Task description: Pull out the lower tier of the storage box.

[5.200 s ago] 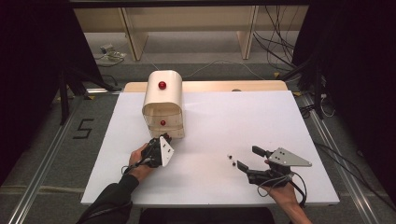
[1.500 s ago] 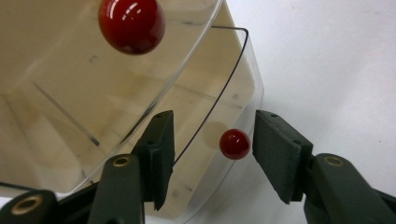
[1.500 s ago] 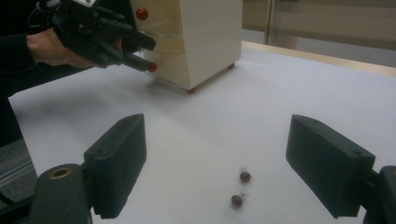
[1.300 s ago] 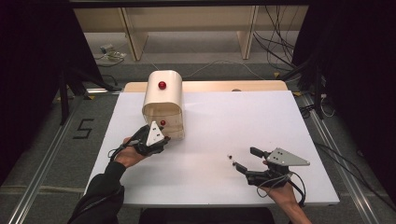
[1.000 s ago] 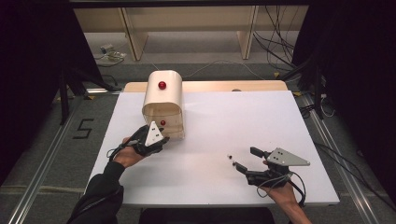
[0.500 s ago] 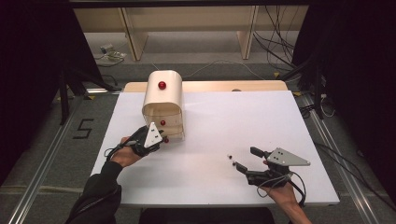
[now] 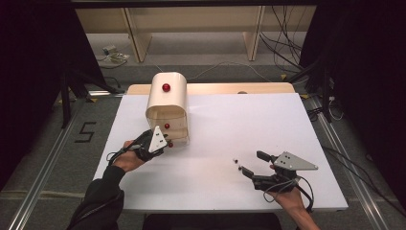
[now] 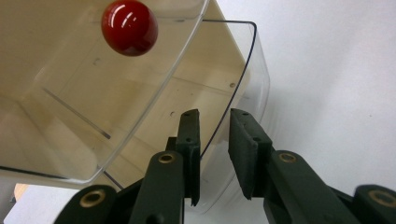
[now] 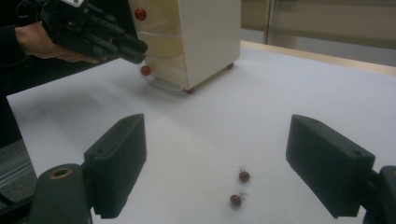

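Nearest the person, the right gripper point(image 7: 249, 163) rests on the white table point(image 7: 268, 120), jaws wide apart w/ nothing between; two small dark earrings point(image 9: 240, 188) lie on the sheet just ahead of it. Farther off, at the table's left, the left gripper point(image 8: 212, 135) has just been closing, jaws now nipping the clear front edge of the bottom drawer point(image 8: 243, 88), pulled slightly out of the cream drawer box point(image 7: 166, 98) w/ red knobs point(image 7: 165, 87).
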